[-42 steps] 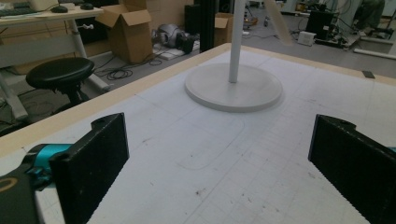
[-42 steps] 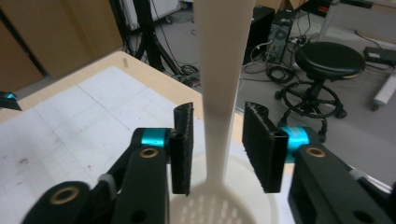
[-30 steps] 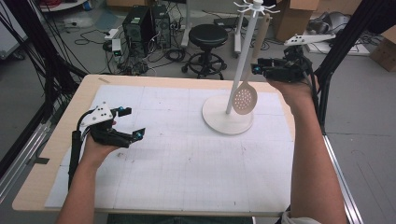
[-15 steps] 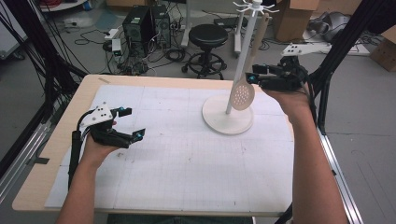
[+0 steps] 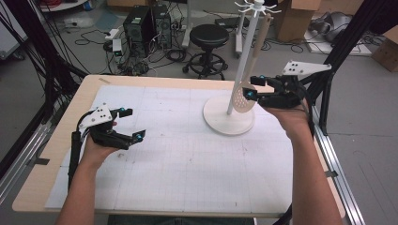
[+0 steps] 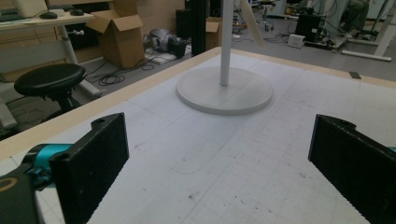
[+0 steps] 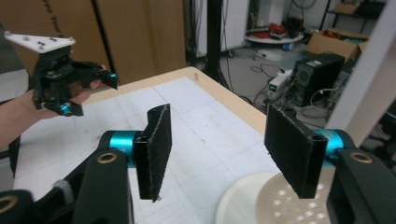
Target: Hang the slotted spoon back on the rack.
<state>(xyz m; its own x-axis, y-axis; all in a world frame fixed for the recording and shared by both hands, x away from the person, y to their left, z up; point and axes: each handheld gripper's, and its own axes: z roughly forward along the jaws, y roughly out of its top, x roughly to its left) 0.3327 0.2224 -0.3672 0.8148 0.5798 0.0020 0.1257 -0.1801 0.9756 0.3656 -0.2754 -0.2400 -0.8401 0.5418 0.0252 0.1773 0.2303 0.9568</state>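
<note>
Slotted spoon (image 5: pixel 244 97) hangs just before right gripper's (image 5: pixel 254 87) parted, empty fingers (image 7: pixel 290 144).

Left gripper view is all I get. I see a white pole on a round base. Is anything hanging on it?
Observer: Yes, a spoon hangs from the top of the stand. Its round bowl, full of holes, is low down near the base.
Operator: Where's the other gripper?
Observer: The right gripper is right by the spoon's bowl, jaws open, gripping nothing.
Operator: What's on top of the stand?
Observer: A ring of little hooks.
</note>
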